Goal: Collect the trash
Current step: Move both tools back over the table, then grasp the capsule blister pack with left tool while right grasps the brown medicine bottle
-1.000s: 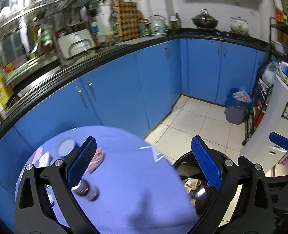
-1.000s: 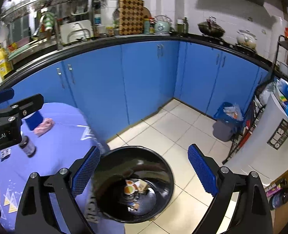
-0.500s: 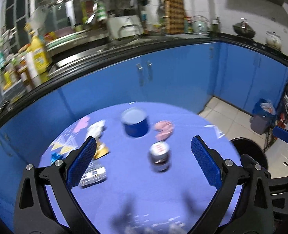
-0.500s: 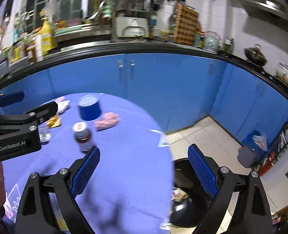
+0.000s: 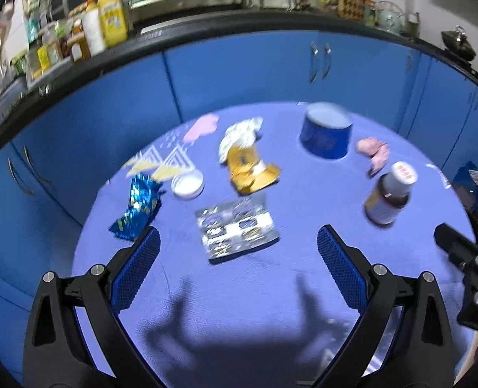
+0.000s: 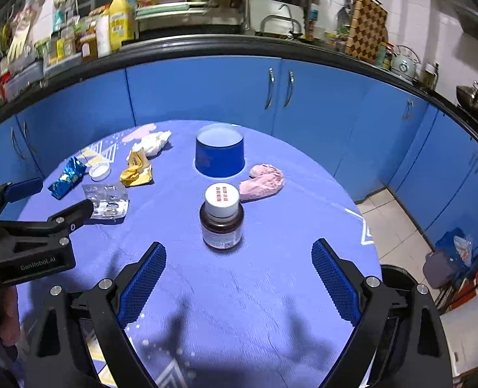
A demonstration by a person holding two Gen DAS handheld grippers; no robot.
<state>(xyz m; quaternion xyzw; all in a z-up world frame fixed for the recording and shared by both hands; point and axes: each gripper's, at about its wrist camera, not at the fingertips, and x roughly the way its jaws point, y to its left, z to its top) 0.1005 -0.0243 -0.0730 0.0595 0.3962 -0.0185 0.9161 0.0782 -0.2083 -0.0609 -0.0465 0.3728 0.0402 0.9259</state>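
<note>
the left hand-held gripper (image 5: 237, 260) hangs over the near part of a round table covered in a blue-violet cloth (image 5: 271, 291), its blue-padded fingers (image 5: 135, 268) spread wide with nothing between them. just ahead of it lies a flat silvery foil blister pack (image 5: 237, 226). to that pack's left sit a crumpled shiny blue foil wrapper (image 5: 137, 207) and a small round white lid (image 5: 187, 182), near each other. beyond the pack is a crushed gold-yellow carton (image 5: 250, 169), touching a crumpled white paper wad (image 5: 240, 132) on its far side. a dark blue paper cup turned upside down (image 5: 326, 134) stands further right, with a crumpled pink tissue (image 5: 373, 152) beside it.

the right hand-held gripper (image 6: 239, 271) is released too, its fingers (image 6: 334, 281) wide apart and empty, hovering over the table's near side. straight ahead of it stands an upright brown glass bottle with a white cap (image 6: 221, 218), between the fingers' line but clear of both. the cup and the tissue sit just behind the bottle. past the table's right edge, low on the tiled floor (image 6: 387, 213), the rim of a black round bin (image 6: 397, 274) shows behind the right finger. blue cabinet doors (image 6: 206, 90) under a dark counter ring the background.
</note>
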